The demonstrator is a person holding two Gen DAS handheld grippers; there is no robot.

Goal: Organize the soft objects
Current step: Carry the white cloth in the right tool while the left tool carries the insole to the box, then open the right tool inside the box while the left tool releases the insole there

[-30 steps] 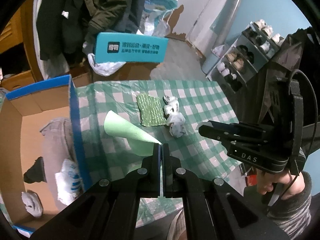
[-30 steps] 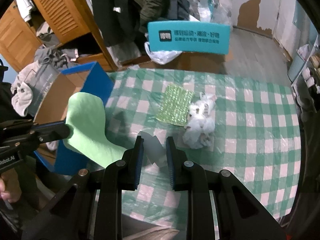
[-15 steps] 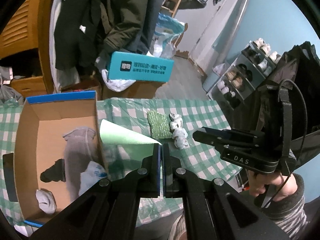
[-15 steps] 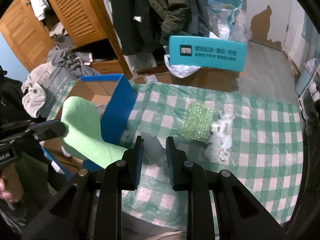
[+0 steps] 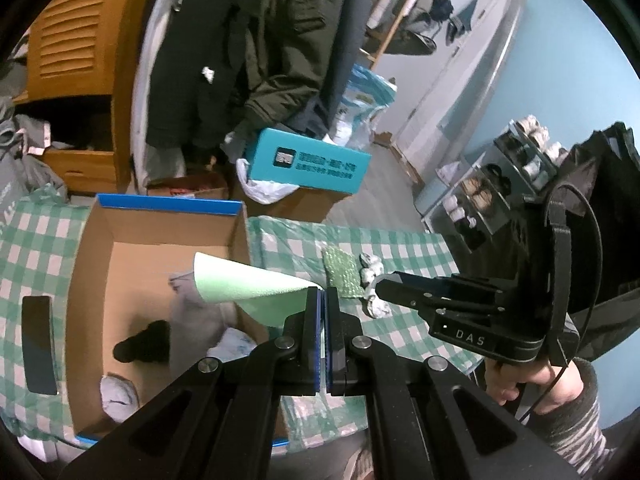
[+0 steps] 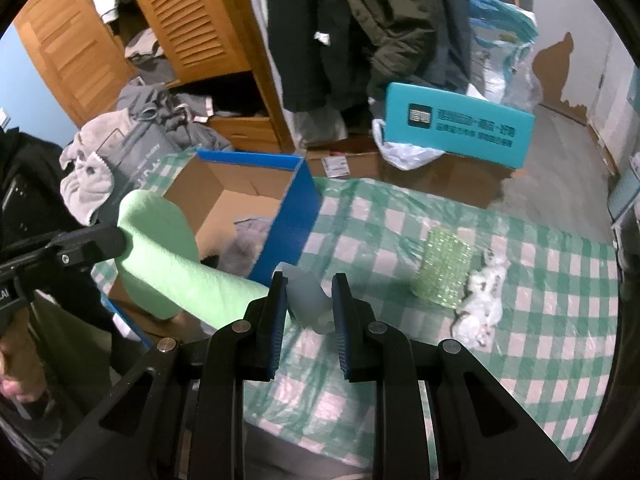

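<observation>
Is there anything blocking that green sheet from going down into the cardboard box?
Nothing visible blocks it. The light green foam sheet, pinched in the left gripper, hangs over the open blue-rimmed cardboard box. The box has no lid on top; only a grey cloth and small items lie on its floor.

Walls: pale blue point(image 5: 500, 92)
Far left: wooden wardrobe with slatted doors point(image 6: 192, 20)
Far centre: hanging coats point(image 5: 280, 40)
Right: shoe rack point(image 5: 500, 184)
Floor: grey point(image 6: 560, 140)

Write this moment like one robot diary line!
left gripper: shut on green foam sheet | right gripper: shut on white foam piece | cardboard box: below sheet
</observation>
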